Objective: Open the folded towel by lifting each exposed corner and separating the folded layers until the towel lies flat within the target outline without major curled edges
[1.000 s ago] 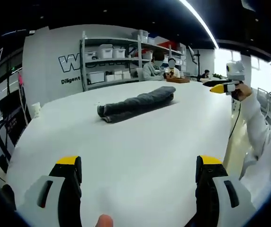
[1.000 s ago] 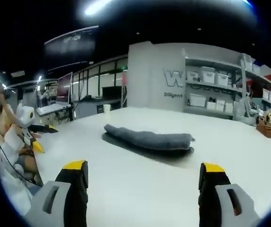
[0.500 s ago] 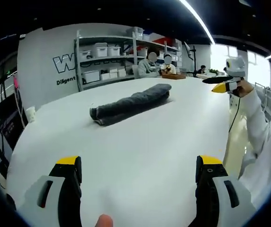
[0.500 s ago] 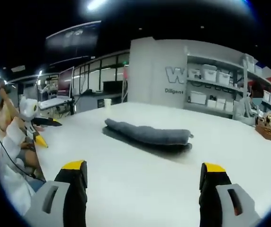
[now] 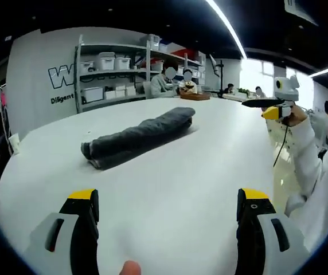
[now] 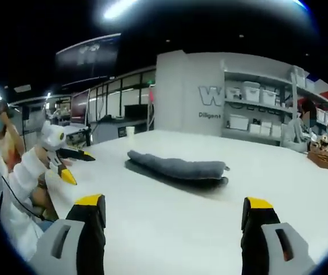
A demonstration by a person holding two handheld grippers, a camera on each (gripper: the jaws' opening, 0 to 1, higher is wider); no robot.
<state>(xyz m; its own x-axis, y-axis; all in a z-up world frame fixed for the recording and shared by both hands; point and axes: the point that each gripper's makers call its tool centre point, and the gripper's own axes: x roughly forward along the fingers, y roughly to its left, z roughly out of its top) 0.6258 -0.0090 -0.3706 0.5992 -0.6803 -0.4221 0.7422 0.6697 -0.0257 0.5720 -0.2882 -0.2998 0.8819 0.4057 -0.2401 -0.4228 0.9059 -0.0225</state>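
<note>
Fingers of the left gripper (image 5: 167, 215) stand wide apart, holding nothing, yellow tips above the white bench (image 5: 170, 166). Right gripper (image 6: 172, 220) fingers likewise wide, nothing between them, over the same bench (image 6: 170, 212).

Left gripper view: ahead of the fingers and a little toward the left one, well apart from both, lies the towel (image 5: 138, 134), dark grey, still folded into a long roll-like bundle, lying slantwise on the bench. Off beyond the right finger, the right gripper (image 5: 267, 105) is held up in a white-sleeved hand, clear of the bench.

Right gripper view: towel (image 6: 175, 168) lies ahead, between the 2 fingers' lines, well apart from the tips, lengthwise across the view. Beyond the left finger, the left gripper (image 6: 72, 163) hangs at the bench edge.

Far behind the towel: shelving (image 5: 115, 74) with storage bins, and seated people (image 5: 175, 83).
</note>
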